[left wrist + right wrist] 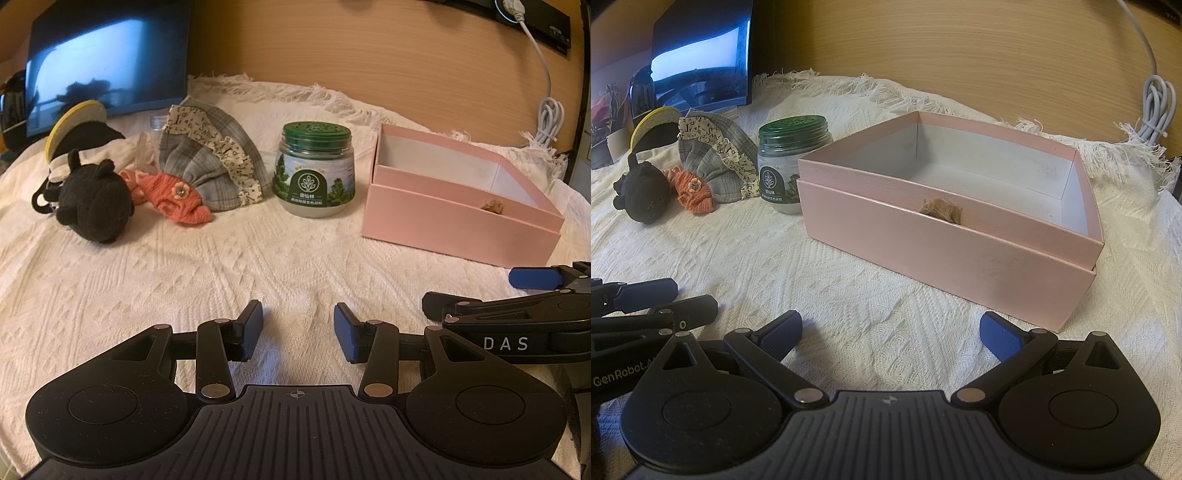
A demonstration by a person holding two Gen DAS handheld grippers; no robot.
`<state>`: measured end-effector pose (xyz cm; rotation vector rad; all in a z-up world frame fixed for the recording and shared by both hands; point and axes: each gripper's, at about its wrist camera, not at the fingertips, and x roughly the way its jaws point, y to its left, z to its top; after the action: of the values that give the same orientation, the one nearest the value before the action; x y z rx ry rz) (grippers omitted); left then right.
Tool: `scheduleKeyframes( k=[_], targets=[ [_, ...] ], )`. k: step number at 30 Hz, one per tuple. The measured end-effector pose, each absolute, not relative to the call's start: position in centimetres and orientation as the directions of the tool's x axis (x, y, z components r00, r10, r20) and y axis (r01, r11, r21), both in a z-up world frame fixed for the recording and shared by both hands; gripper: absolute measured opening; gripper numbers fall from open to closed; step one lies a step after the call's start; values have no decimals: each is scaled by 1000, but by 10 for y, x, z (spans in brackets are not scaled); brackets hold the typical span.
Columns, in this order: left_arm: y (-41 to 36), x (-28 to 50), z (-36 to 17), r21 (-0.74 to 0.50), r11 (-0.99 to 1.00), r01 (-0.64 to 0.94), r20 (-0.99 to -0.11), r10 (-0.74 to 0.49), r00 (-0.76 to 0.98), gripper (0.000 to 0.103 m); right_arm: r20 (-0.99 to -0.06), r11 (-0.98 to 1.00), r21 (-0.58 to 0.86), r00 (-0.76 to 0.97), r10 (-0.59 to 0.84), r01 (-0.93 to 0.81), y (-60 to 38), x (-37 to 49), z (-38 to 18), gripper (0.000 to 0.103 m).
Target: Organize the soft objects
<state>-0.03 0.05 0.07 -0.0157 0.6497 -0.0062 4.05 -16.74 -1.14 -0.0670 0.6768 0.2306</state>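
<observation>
A black plush toy lies at the left on the white knitted cloth, beside an orange knitted piece and a grey plaid frilled cloth. An open pink box stands at the right, empty inside in the right wrist view. The soft items also show there, far left: the plush and the orange piece. My left gripper is open and empty low over the cloth. My right gripper is open and empty just before the box.
A green-lidded jar stands between the soft items and the box. A dark monitor and a wooden board stand at the back. A white cable hangs at the back right. A yellow-rimmed black disc lies behind the plush.
</observation>
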Motion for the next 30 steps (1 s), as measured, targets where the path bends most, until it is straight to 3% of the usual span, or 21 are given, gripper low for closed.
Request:
scheduleKeyframes(
  k=[30],
  targets=[
    [2, 2, 1, -14, 1000, 15, -619, -20, 785, 48, -635, 971, 14, 748, 192, -237, -168, 41, -12, 102]
  ],
)
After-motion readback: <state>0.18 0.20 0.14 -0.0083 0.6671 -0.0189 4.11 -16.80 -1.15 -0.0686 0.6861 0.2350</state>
